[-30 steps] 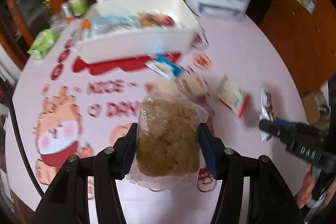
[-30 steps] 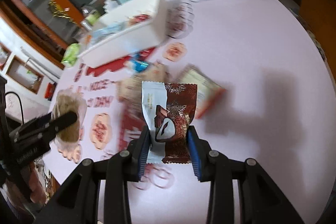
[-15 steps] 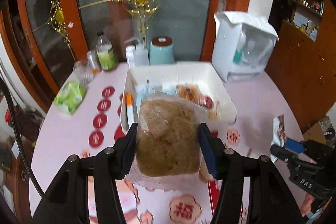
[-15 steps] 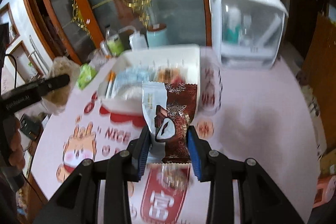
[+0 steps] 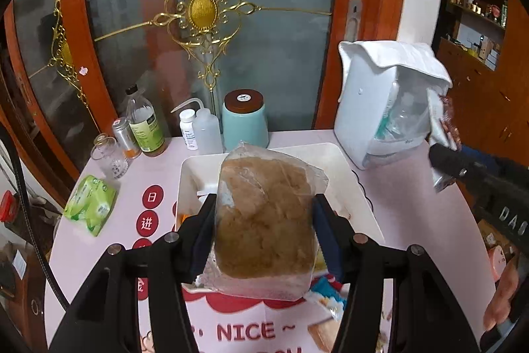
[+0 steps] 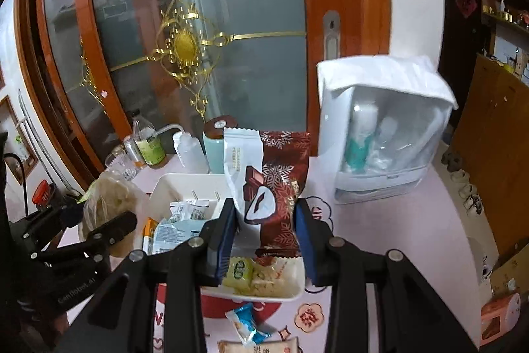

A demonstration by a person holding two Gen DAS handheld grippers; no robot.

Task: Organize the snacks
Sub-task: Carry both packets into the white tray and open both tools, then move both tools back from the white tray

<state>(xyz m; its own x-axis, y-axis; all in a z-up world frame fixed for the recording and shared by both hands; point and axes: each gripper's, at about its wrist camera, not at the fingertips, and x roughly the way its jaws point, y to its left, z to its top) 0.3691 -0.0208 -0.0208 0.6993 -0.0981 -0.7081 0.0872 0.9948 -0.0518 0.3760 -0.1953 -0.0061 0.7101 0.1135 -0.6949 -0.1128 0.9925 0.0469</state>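
white tray (image 6: pixel 158 187) rim under both tools: left (image 5: pixel 264 230) clamping floss bag (image 5: pixel 264 214), right (image 6: pixel 266 220) clamping chocolate packet (image 6: pixel 267 184)

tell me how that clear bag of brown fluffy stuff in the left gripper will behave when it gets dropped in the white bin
The clear bag probably weighs little: its brown filling looks airy. The film is crinkled and loose, so it should sag and settle, not bounce. The left gripper pinches it without crushing it, so it seems springy. It may rest on top of the snacks already in the white bin.
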